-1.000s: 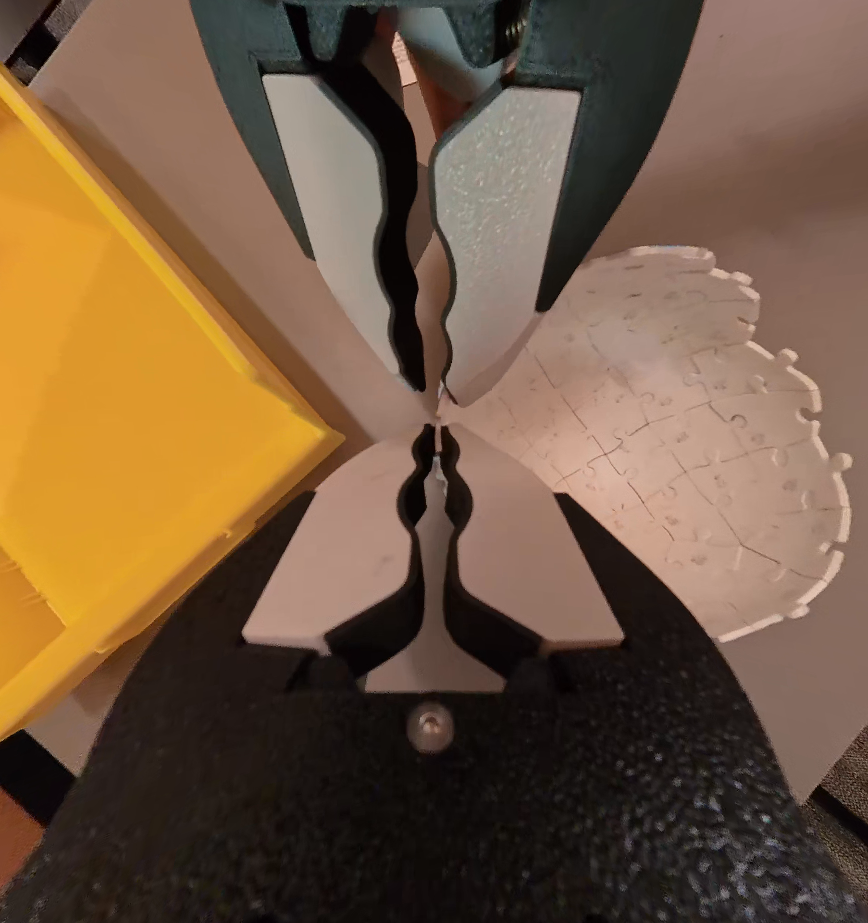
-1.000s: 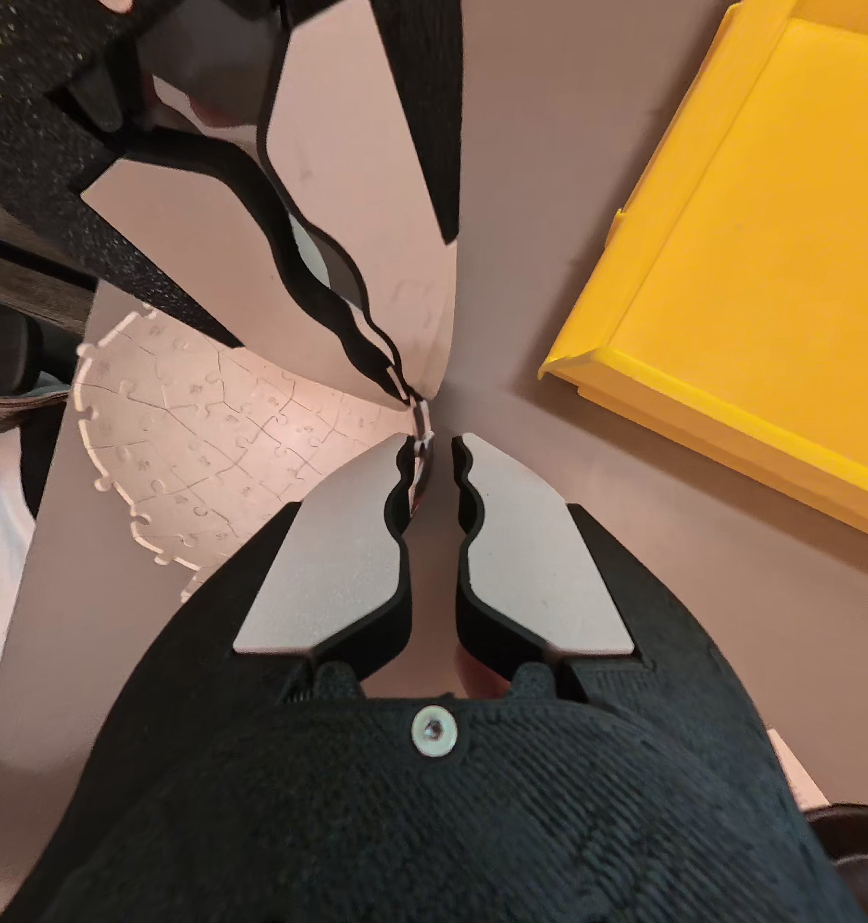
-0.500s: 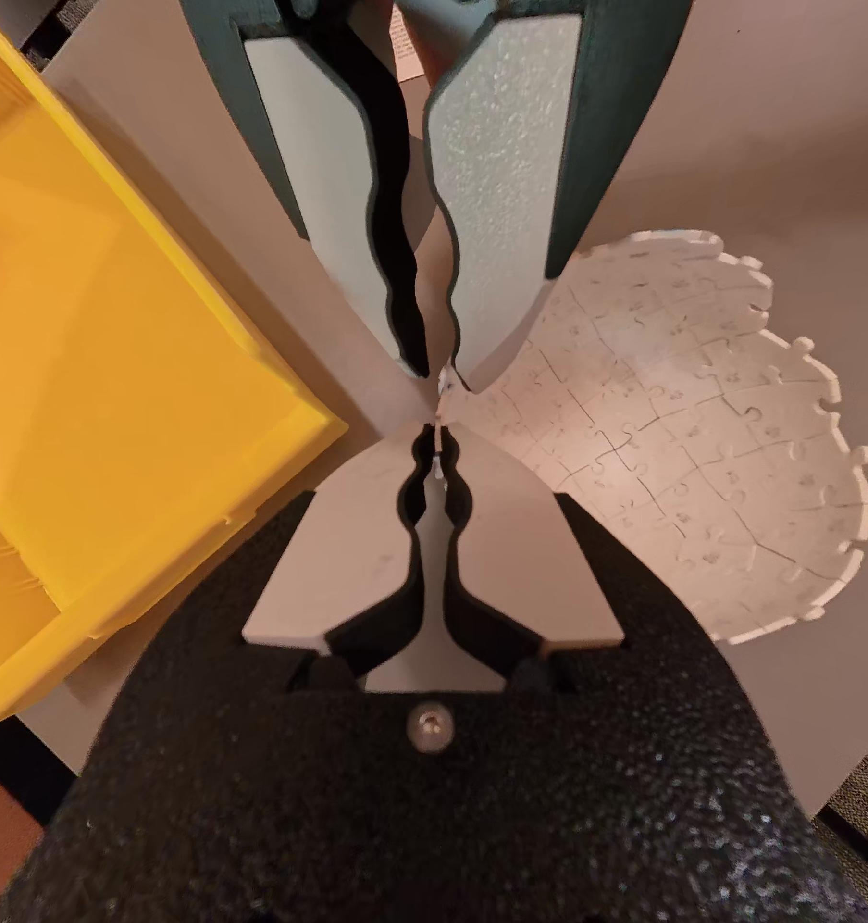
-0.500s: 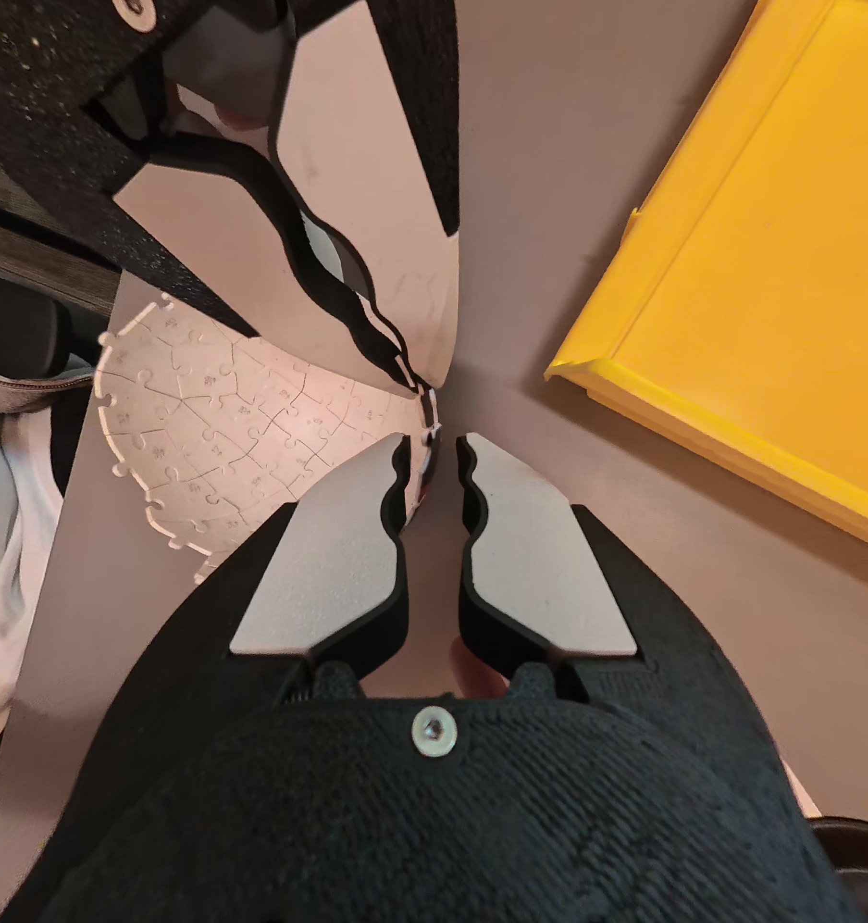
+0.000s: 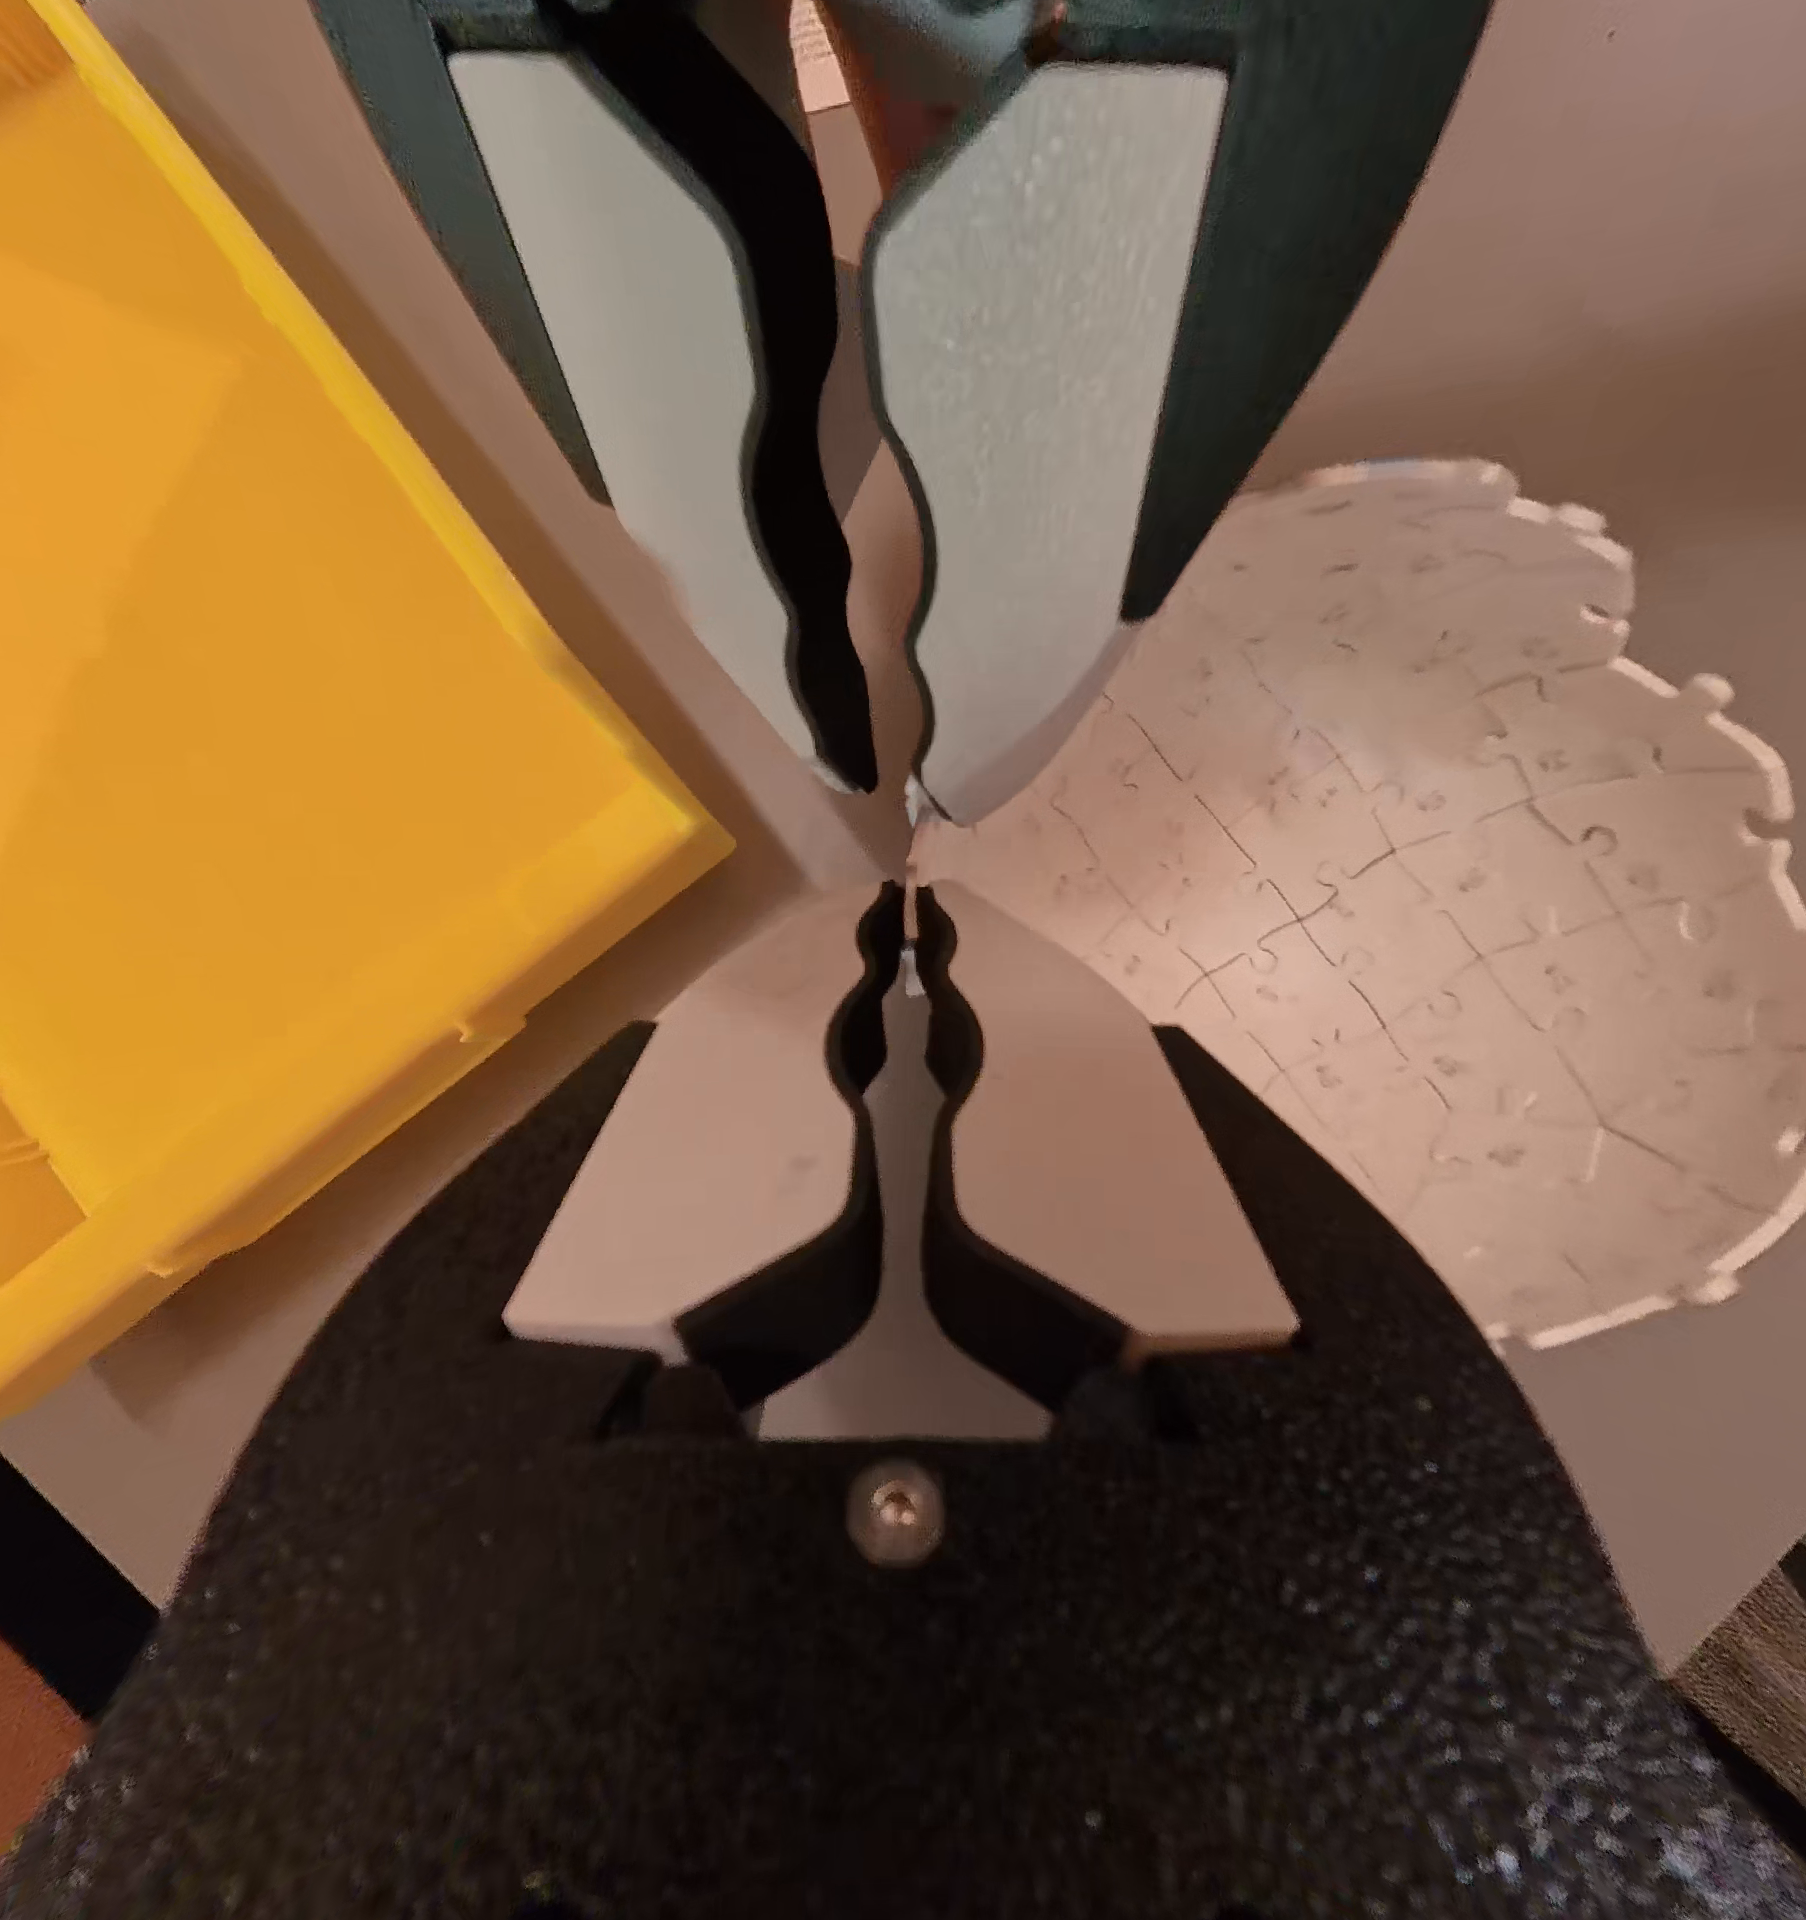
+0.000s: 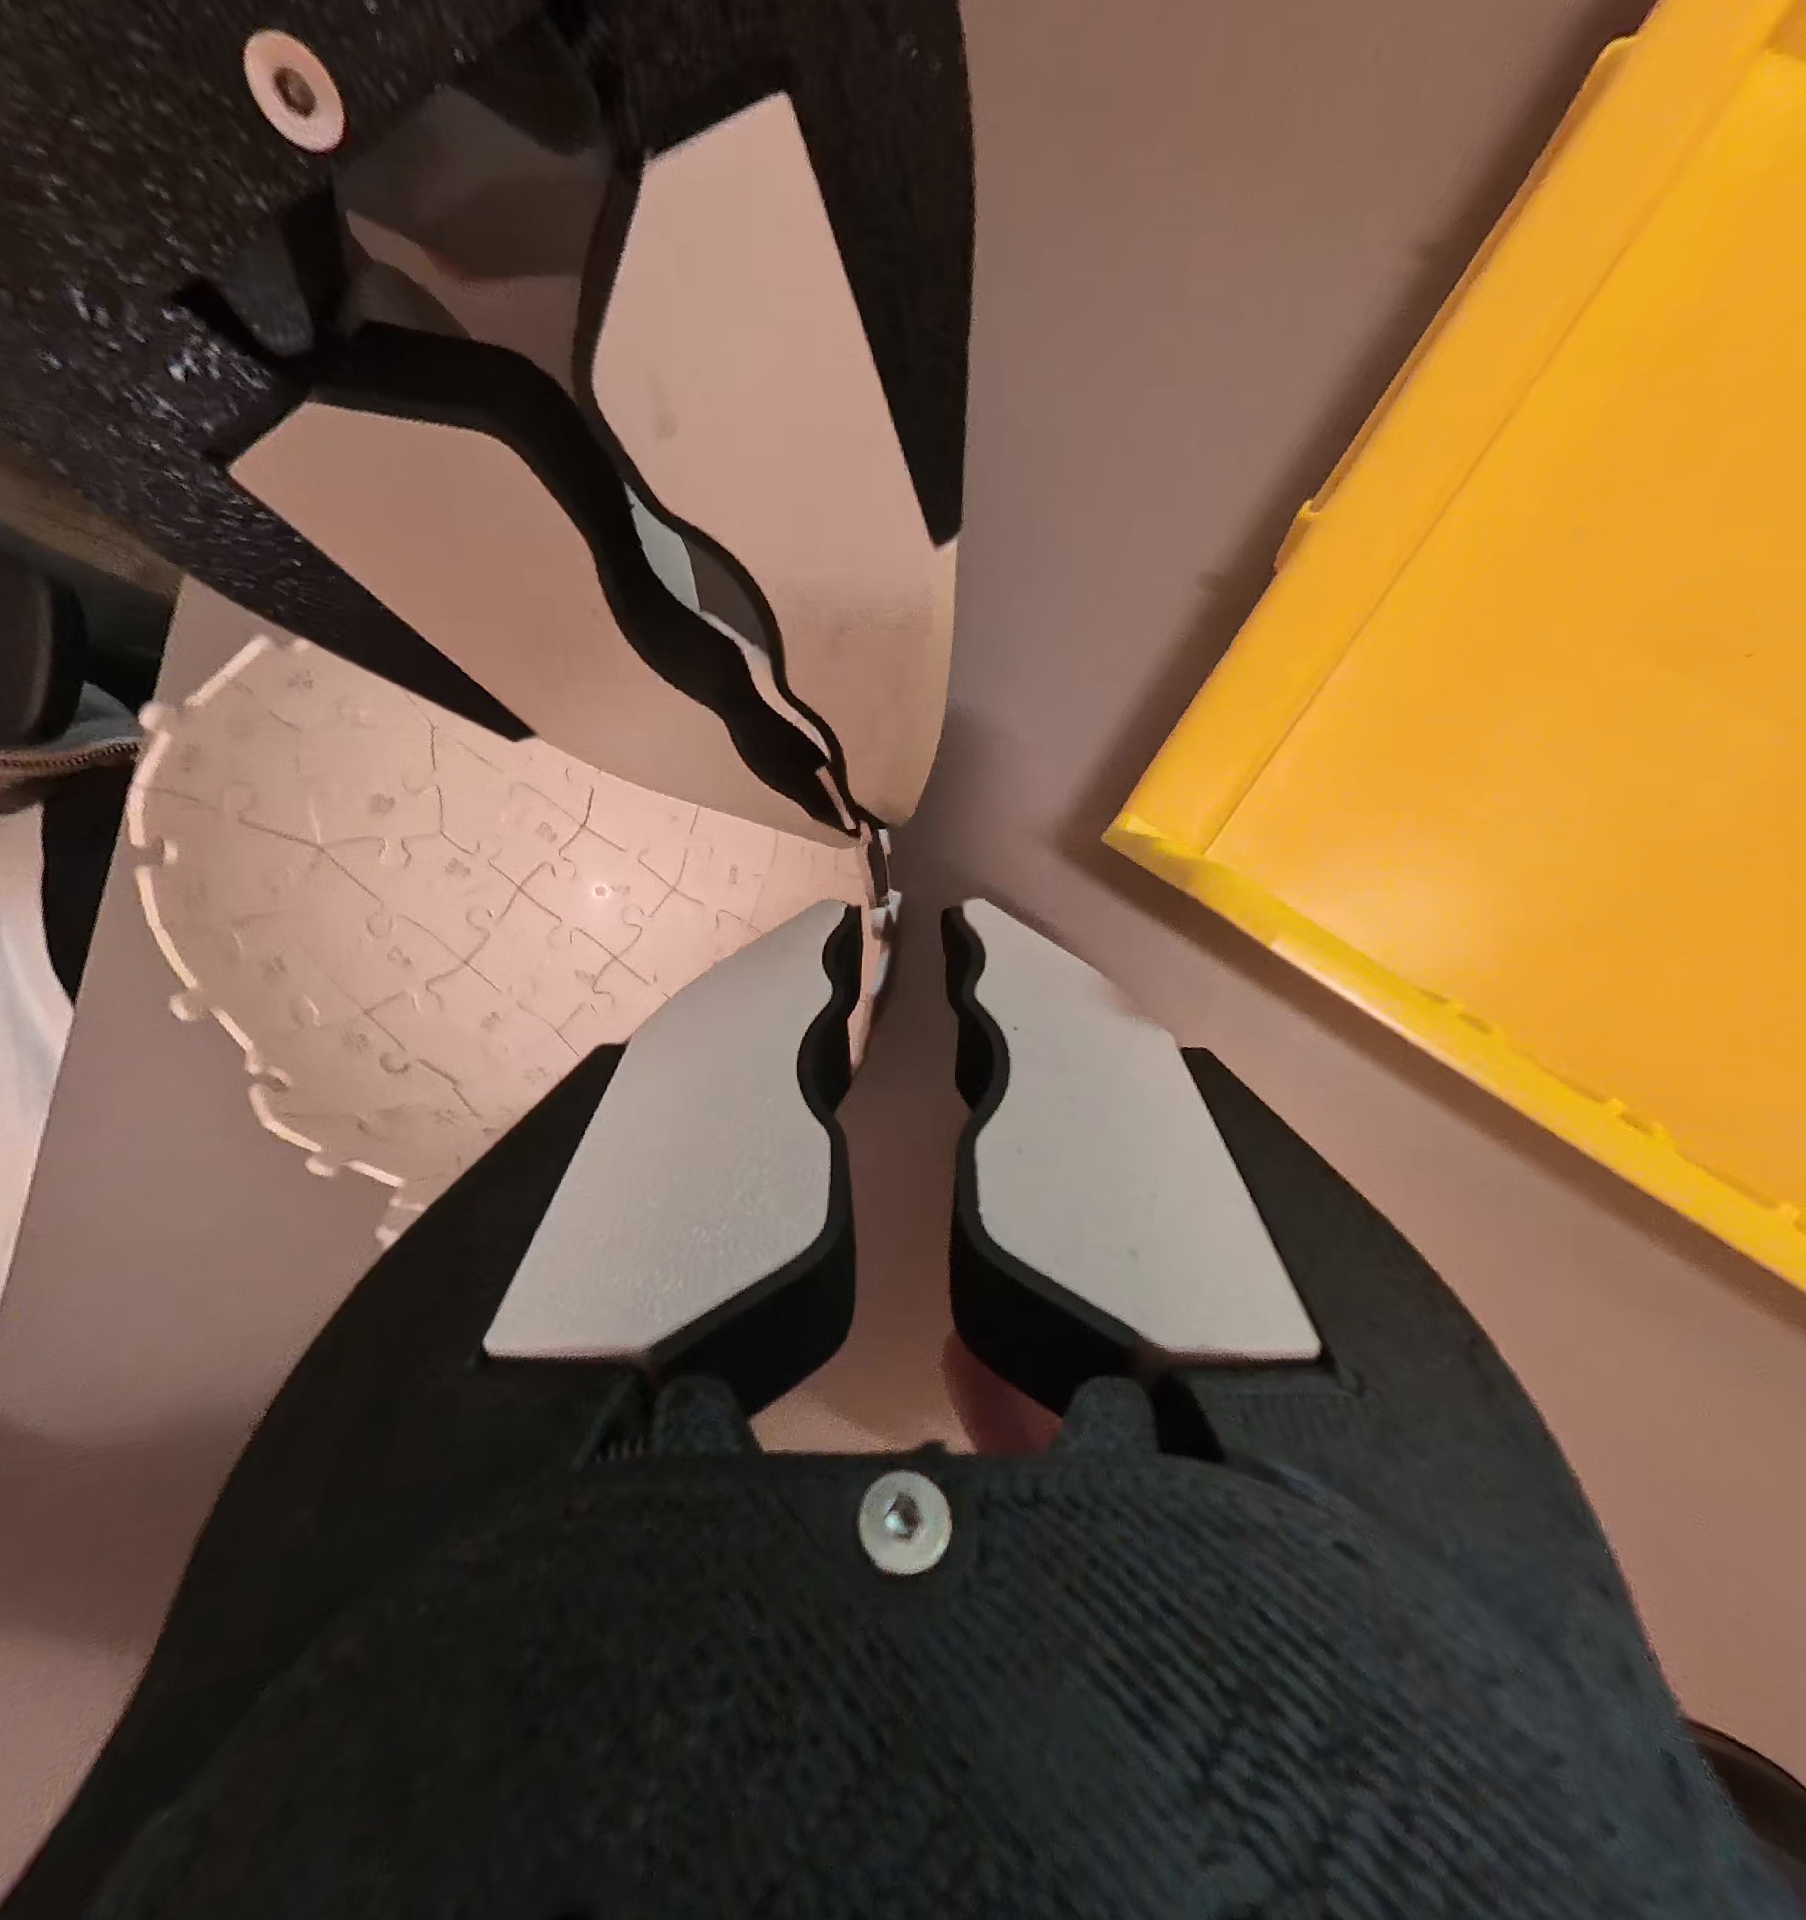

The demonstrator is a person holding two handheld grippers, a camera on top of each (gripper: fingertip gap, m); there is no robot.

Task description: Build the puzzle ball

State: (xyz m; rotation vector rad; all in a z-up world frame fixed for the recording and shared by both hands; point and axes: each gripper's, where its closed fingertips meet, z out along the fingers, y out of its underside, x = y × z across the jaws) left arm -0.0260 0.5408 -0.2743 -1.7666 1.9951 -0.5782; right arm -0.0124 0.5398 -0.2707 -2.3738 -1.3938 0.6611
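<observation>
I note right gripper (image 6: 901,914) now wider apart at tips than one second ago; its left finger (image 6: 743,1049) no longer pressing rim of puzzle ball shell (image 6: 442,894). Shell edge sits free in gap. In left wrist view, right gripper (image 5: 891,774) stands farther off from left gripper (image 5: 909,904). Shell (image 5: 1450,935) shows more rim; yellow bin (image 5: 255,727) shifted slightly.
</observation>
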